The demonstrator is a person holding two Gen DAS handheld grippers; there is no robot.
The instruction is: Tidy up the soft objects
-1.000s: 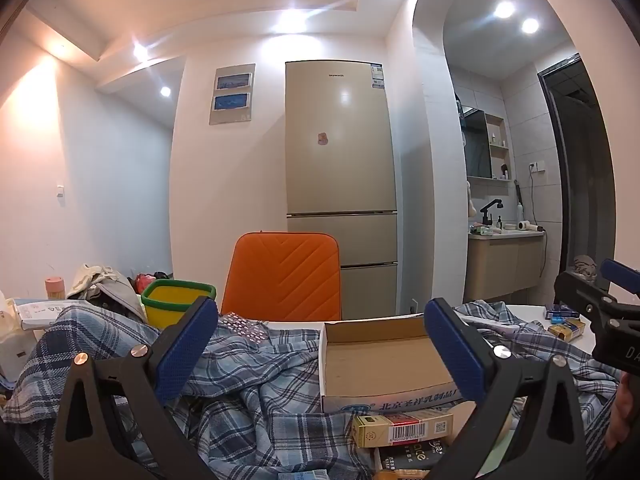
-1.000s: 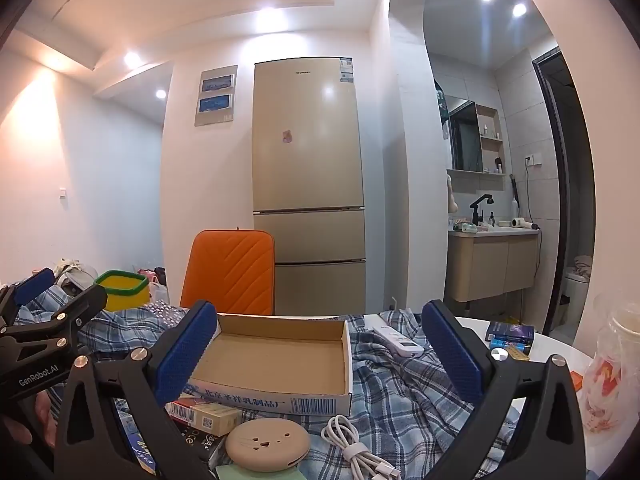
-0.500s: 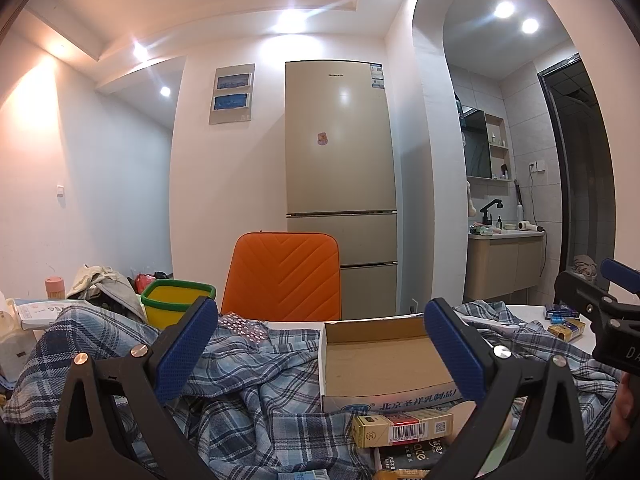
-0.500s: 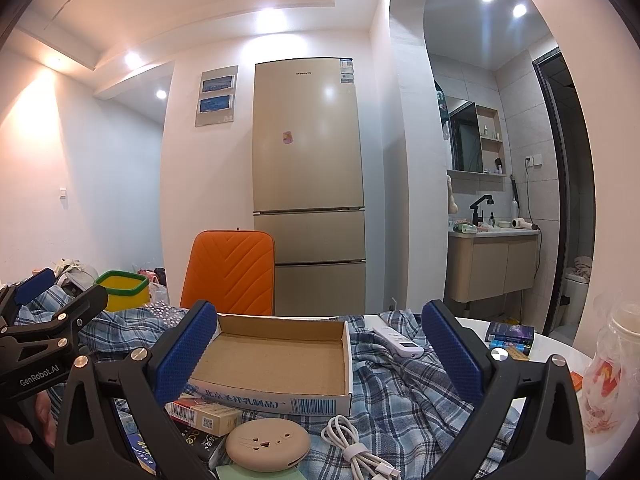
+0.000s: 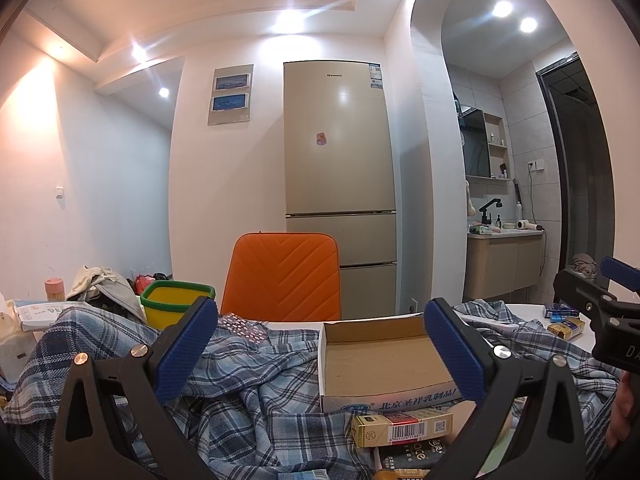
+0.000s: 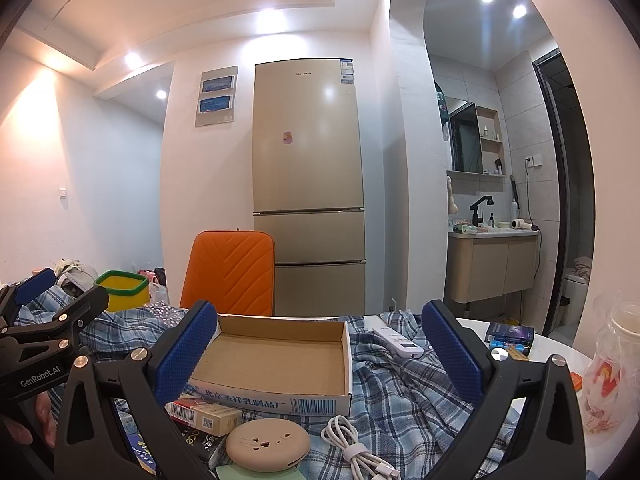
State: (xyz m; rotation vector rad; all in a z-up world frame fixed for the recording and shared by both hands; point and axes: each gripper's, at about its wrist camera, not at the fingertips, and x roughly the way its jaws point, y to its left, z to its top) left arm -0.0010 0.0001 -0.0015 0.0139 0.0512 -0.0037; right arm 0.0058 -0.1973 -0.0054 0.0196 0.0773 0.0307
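Observation:
A rumpled blue plaid shirt [image 5: 248, 392] [image 6: 400, 396] lies spread across the table, under an empty cardboard box [image 5: 380, 360] [image 6: 276, 364]. My left gripper [image 5: 320, 352] hovers open above the shirt and box, with nothing between its blue pads. My right gripper [image 6: 320, 352] is also open and empty, held over the box. Each gripper shows at the edge of the other's view. A beige pile of cloth [image 5: 100, 284] lies at the far left of the table.
Small cartons [image 5: 400, 426], a beige round case [image 6: 267, 445], a white cable [image 6: 360, 452] and a remote [image 6: 396, 342] lie on the shirt. A yellow tub [image 5: 176, 304], an orange chair [image 5: 284, 276], a plastic-wrapped cup [image 6: 612, 368] and small boxes [image 6: 510, 334] surround it.

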